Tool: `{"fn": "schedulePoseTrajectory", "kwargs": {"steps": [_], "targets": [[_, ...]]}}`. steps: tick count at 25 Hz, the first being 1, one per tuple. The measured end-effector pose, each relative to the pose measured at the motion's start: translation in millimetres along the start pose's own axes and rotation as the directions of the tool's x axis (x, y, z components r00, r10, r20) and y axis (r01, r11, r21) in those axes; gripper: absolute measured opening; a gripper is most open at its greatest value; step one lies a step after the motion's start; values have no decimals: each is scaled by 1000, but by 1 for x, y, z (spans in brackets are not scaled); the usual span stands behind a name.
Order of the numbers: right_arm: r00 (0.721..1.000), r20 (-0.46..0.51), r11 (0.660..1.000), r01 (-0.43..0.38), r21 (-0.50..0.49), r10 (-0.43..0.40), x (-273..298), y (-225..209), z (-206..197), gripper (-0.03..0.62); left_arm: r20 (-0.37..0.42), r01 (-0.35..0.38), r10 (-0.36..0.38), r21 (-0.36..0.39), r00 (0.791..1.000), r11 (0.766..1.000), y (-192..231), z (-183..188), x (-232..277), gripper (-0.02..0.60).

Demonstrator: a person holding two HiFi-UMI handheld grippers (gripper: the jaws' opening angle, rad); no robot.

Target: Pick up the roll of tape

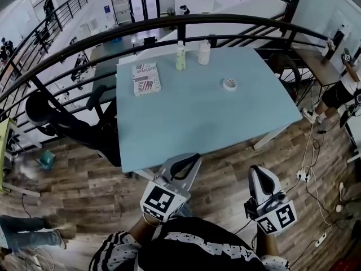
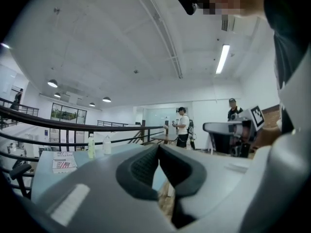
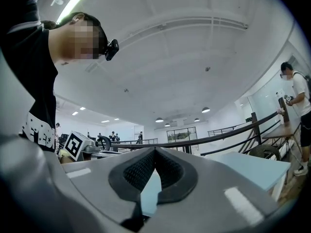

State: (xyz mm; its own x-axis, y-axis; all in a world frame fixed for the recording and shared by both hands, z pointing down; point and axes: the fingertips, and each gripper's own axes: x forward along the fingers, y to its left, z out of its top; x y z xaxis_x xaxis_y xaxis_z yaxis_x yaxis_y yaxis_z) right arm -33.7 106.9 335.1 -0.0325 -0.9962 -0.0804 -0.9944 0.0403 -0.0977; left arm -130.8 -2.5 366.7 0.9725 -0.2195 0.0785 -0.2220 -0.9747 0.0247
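Note:
The roll of tape (image 1: pixel 229 83), small and white, lies flat on the light blue table (image 1: pixel 197 117), right of its middle and towards the far side. My left gripper (image 1: pixel 194 158) is held low in front of the table's near edge, jaws shut with nothing between them. My right gripper (image 1: pixel 258 171) hangs further right, off the near right corner, also shut and empty. In the left gripper view the jaw tips (image 2: pixel 159 147) meet, and the right gripper (image 2: pixel 228 130) shows beside it. In the right gripper view the tips (image 3: pixel 155 151) meet too. The tape is in neither gripper view.
A printed box (image 1: pixel 146 78) lies at the table's far left; a green bottle (image 1: pixel 180 56) and a white bottle (image 1: pixel 203 53) stand at the far edge. A black railing (image 1: pixel 169 24) runs behind the table. A dark chair (image 1: pixel 67 123) sits left. Cables (image 1: pixel 316 168) trail on the wooden floor, right.

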Motion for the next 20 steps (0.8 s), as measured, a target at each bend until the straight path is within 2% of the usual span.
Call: {"fn": "schedulePoseTrajectory", "kwargs": {"steps": [20], "targets": [[999,-26,999,41,-14,-41,97,-42,-8,0,-10,25,-25,5,1000,1000,93,1,64,0]]}}
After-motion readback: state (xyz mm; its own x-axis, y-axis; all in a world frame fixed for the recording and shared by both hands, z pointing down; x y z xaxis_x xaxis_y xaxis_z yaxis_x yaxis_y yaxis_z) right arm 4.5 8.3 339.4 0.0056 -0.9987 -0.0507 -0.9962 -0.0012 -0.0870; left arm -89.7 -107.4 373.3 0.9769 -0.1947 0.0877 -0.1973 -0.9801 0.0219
